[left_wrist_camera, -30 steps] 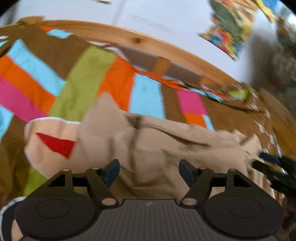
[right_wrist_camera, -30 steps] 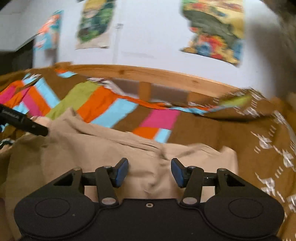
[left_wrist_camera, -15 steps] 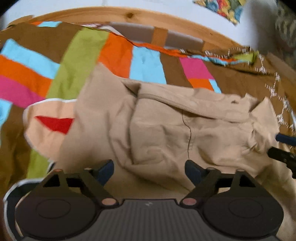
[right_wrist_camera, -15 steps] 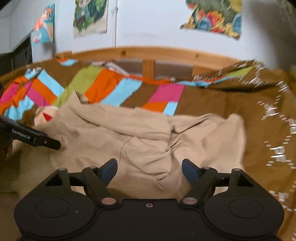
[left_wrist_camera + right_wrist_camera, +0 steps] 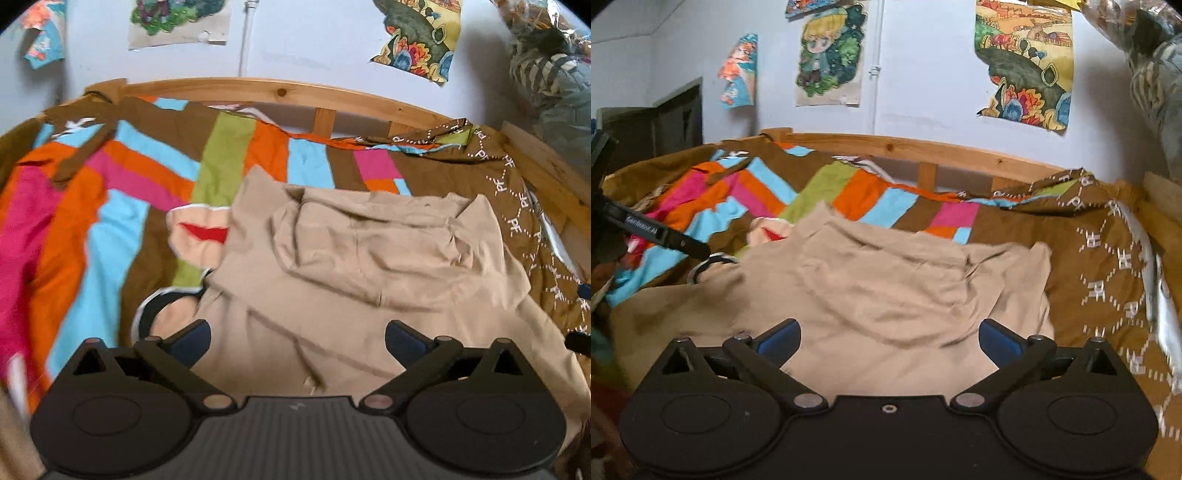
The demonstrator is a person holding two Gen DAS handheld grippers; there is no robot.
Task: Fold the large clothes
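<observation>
On bedspread | beige hoodie just ahead of left gripper, right gripper | both spread apart, empty

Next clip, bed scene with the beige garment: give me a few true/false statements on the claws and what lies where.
1. Both claws are open and empty. True: left claw, right claw.
2. The beige hoodie hangs from the headboard. False: it lies crumpled on the striped bedspread.
3. The hoodie is neatly folded. False: it is rumpled.
4. Posters hang on the wall. True.
5. The wooden headboard stands beyond the hoodie. True.
</observation>
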